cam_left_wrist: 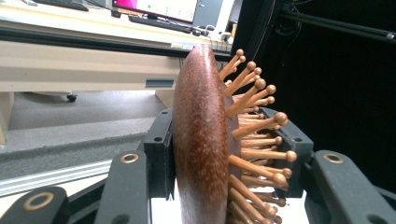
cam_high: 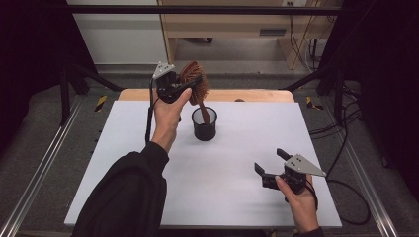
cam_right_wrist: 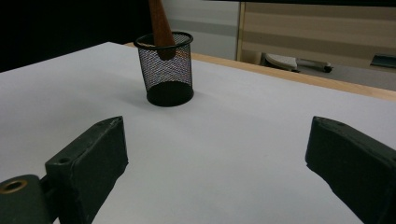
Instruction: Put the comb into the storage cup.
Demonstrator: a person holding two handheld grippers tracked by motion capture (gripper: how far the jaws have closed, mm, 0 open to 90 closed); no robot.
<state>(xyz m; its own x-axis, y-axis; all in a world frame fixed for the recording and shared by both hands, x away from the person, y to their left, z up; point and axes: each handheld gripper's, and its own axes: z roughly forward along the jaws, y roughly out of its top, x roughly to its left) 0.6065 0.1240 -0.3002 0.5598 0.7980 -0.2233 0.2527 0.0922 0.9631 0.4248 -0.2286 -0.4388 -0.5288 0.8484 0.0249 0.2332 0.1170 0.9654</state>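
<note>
A brown wooden hairbrush (cam_high: 193, 81) with ball-tipped wooden bristles (cam_left_wrist: 254, 140) stands upright over a black mesh cup (cam_high: 204, 124) at the back middle of the white table. Its handle tip (cam_right_wrist: 161, 32) is down inside the cup (cam_right_wrist: 166, 70). My left gripper (cam_high: 180, 86) is shut on the brush head (cam_left_wrist: 201, 140), one jaw on the smooth back and the other against the bristle side. My right gripper (cam_high: 270, 161) stands open near the front right of the table, nothing between its jaws, pointing toward the cup.
The white tabletop (cam_high: 232, 163) has a wooden edge (cam_high: 247, 95) at the back. Metal rails (cam_high: 44, 163) run along both sides of the table. A wooden cabinet (cam_high: 232, 24) and cables (cam_high: 346, 128) lie beyond and to the right.
</note>
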